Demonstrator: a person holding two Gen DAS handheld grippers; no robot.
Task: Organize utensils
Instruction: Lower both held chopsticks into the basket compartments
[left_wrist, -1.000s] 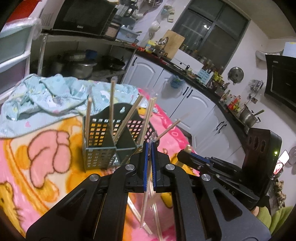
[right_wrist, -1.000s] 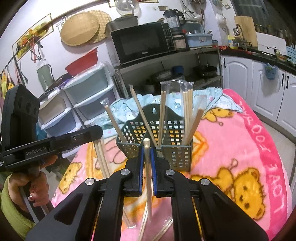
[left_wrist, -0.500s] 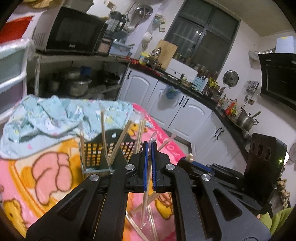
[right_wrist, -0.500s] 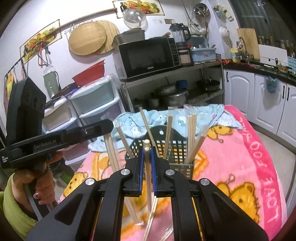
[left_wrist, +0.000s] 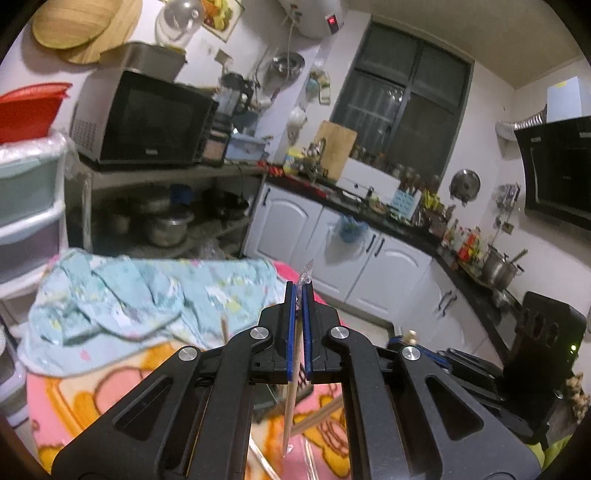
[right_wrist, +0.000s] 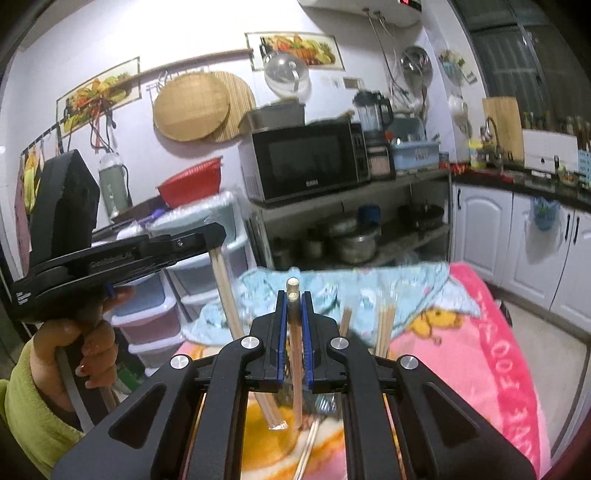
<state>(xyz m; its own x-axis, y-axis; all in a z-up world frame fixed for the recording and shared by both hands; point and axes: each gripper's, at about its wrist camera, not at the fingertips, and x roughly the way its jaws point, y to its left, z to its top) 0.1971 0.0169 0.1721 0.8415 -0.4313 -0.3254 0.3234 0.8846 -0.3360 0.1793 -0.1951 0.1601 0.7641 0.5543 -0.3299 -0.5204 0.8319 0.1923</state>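
Note:
My left gripper (left_wrist: 299, 291) is shut on a plastic-wrapped pair of chopsticks (left_wrist: 291, 406) that hangs down over the pink blanket. In the right wrist view that left gripper (right_wrist: 216, 236) is held up at the left by a hand, its wrapped chopsticks (right_wrist: 229, 295) slanting downward. My right gripper (right_wrist: 293, 299) is shut on an upright wooden chopstick (right_wrist: 294, 339). In the left wrist view the right gripper (left_wrist: 408, 341) is low on the right. The utensil basket is almost hidden behind the grippers. Only the tops of its standing chopsticks (right_wrist: 386, 325) show.
A pink bear-print blanket (right_wrist: 491, 350) covers the table, with a crumpled light blue cloth (left_wrist: 122, 295) at its far end. Loose chopsticks (left_wrist: 317, 417) lie on the blanket below. Plastic drawers (right_wrist: 155, 306), a shelf with a microwave (right_wrist: 306, 162) and white cabinets (left_wrist: 369, 258) stand beyond.
Both grippers have risen with their chopsticks still clamped. The basket has dropped from the middle of both views to behind the grippers, and more of the kitchen wall shows.

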